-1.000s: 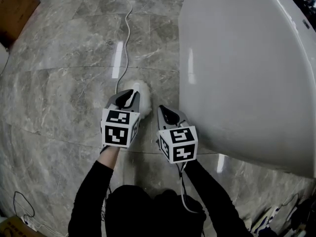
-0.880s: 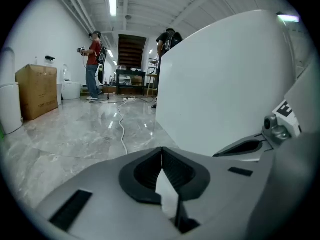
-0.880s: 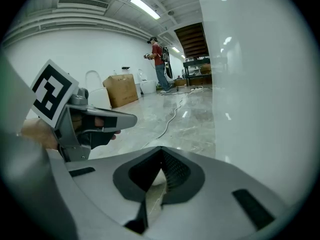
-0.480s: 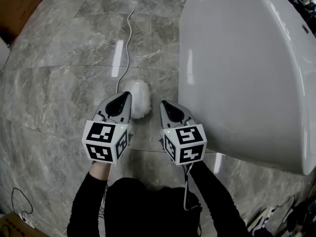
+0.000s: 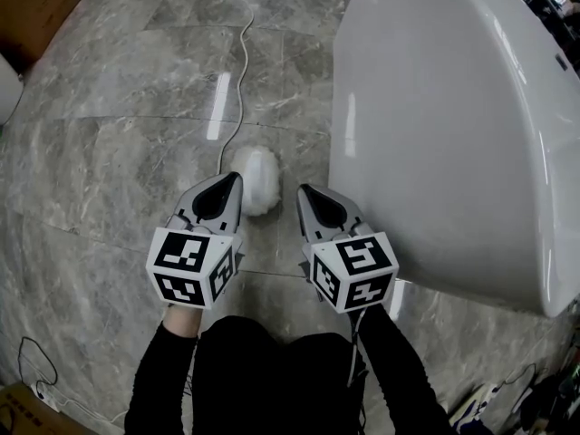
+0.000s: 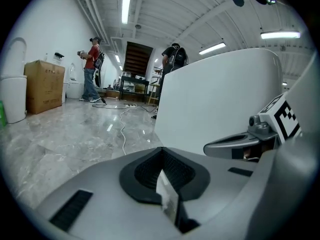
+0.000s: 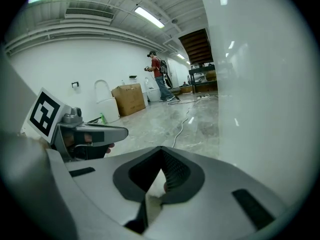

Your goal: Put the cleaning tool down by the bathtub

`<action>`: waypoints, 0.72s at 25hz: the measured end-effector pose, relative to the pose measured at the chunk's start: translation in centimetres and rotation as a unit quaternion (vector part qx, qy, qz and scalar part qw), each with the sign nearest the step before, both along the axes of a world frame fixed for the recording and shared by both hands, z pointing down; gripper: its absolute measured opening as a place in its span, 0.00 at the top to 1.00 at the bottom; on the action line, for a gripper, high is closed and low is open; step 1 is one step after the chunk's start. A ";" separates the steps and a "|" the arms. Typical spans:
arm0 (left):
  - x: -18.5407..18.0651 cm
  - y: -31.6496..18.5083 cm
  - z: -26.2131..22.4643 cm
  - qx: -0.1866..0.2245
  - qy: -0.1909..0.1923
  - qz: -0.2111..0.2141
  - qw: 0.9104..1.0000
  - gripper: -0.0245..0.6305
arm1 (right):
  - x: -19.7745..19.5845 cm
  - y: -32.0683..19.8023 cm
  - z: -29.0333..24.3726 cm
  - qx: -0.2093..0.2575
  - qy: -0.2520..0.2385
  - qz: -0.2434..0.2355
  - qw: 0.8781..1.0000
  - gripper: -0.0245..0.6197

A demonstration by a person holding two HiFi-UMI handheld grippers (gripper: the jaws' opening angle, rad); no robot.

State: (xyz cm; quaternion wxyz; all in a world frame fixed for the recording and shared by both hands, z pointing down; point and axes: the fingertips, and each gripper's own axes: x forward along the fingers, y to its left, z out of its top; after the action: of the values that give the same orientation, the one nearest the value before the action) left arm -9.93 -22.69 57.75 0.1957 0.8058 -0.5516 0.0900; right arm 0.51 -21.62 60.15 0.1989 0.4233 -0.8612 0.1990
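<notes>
The cleaning tool [image 5: 256, 178], a white fluffy pad, lies on the marble floor close to the wall of the white bathtub [image 5: 453, 125]. My left gripper [image 5: 233, 180] hovers just left of it and back from it, jaws shut with nothing between them; its own view shows the closed tips [image 6: 161, 152] and the tub wall [image 6: 215, 99] ahead. My right gripper [image 5: 304, 191] hangs between the pad and the tub, its jaws [image 7: 161, 152] meeting at the tips and holding nothing. Each gripper shows in the other's view: the right gripper [image 6: 235, 145] and the left gripper [image 7: 95, 132].
A white cable [image 5: 237, 80] runs across the floor from the pad toward the far side. A cardboard box [image 5: 32, 7] stands at the far left, with a toilet [image 6: 12, 91] beside it. People [image 6: 93, 69] stand far off. The tub's side [image 7: 260, 84] fills the right.
My left gripper was over the white pad with its jaws parted; it has drawn back toward me and shut, leaving the pad on the floor. The right gripper barely moved.
</notes>
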 end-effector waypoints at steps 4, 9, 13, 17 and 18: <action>0.0 0.4 -0.6 0.004 -0.008 0.003 1.000 0.95 | -0.2 0.3 -0.5 0.000 0.006 -0.003 1.000 0.96; 0.4 0.7 0.2 -0.004 0.018 -0.013 1.000 0.95 | -0.1 0.2 -0.7 0.010 0.018 0.003 1.000 0.96; 1.0 1.5 1.5 -0.023 0.017 -0.015 0.999 0.95 | -0.7 1.0 -0.6 0.008 0.013 0.011 1.000 0.96; 0.9 1.5 1.8 -0.024 0.013 -0.017 0.999 0.95 | -0.4 1.1 -0.5 0.008 0.012 0.018 1.000 0.96; 0.7 1.5 1.8 -0.024 0.014 -0.020 0.999 0.95 | -0.4 1.1 -0.4 0.007 0.011 0.019 1.000 0.96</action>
State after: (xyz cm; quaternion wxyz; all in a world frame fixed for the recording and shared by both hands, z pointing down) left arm -9.22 -21.19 59.59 0.2242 0.7908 -0.5628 0.0878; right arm 0.15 -20.55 59.78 0.2020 0.4428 -0.8522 0.1921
